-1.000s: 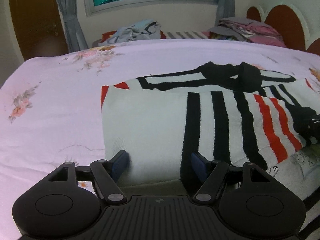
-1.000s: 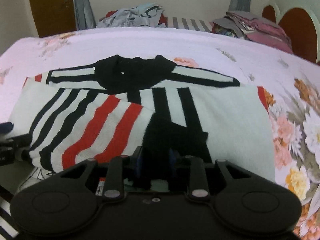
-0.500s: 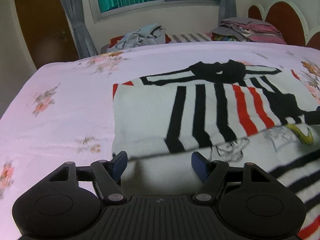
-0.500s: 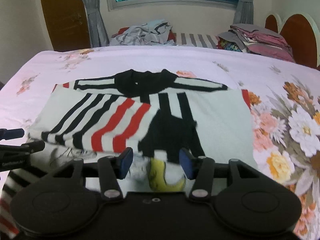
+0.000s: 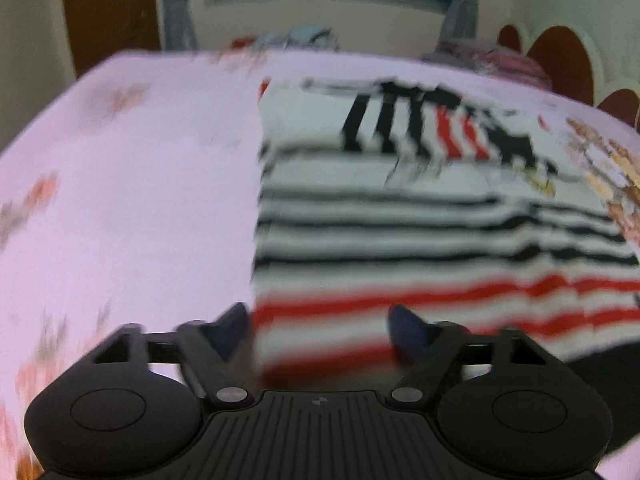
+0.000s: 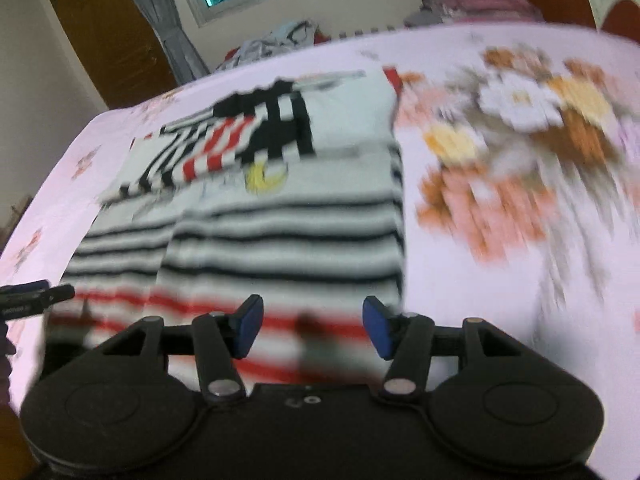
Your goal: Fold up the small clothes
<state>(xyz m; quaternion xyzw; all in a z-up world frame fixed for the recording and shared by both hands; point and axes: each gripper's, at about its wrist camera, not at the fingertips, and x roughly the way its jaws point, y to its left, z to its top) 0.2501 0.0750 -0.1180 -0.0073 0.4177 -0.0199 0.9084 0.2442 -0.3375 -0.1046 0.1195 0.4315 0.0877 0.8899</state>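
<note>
A small white sweater (image 5: 400, 224) with black and red stripes lies flat on the pink floral bedsheet (image 5: 140, 200). Its sleeves are folded across the upper body (image 6: 224, 148), with a yellow print (image 6: 266, 174) showing below them. My left gripper (image 5: 318, 326) is open and empty over the sweater's near left hem. My right gripper (image 6: 312, 326) is open and empty over the near right hem (image 6: 320, 344). The left gripper's tip shows at the left edge of the right wrist view (image 6: 36, 298). Both views are motion-blurred.
A pile of clothes (image 6: 280, 38) lies at the far side of the bed under the window. Folded pink and grey laundry (image 6: 476, 4) sits by the brown headboard (image 5: 564, 64). A wooden door (image 6: 108, 36) stands at the far left.
Both grippers pulled back from the folded sleeves to the sweater's near hem. The right gripper let go of the black cuff and opened wide. The sleeves now lie folded across the chest.
</note>
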